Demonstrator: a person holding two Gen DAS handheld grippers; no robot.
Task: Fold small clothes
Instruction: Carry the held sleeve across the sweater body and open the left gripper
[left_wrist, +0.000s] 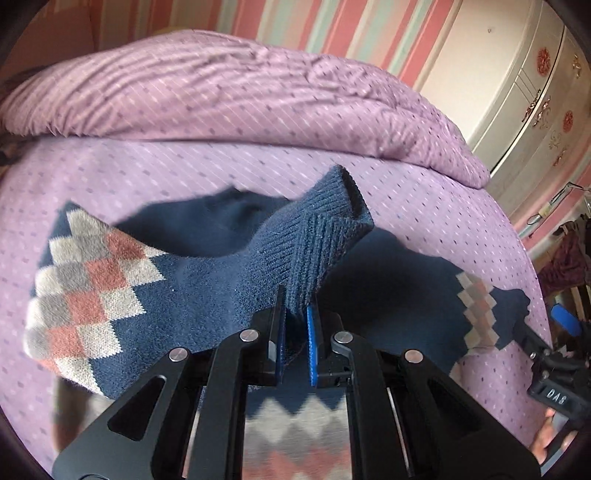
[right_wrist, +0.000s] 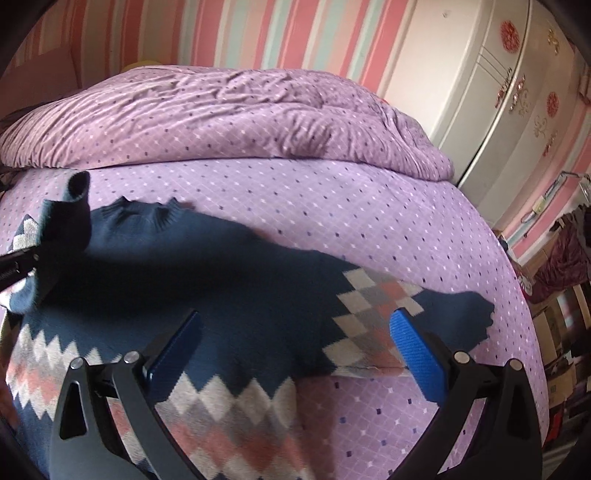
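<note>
The left gripper (left_wrist: 297, 317) is clamped on the ribbed cuff of the navy knitted sweater (right_wrist: 236, 280), sleeve lifted. Only the right wrist view shows the collar and the body flat on the lilac dotted bedsheet (right_wrist: 332, 206). The right gripper (right_wrist: 295, 347) stands wide open above it, empty.

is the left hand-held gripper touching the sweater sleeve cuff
Touching: the left wrist view shows the left hand-held gripper pinching the sleeve cuff between its pads.

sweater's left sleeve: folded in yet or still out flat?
Neither, mid-fold. The left hand-held gripper is shut on the sleeve's ribbed cuff, holding the sleeve raised over the sweater; not laid down yet.
</note>
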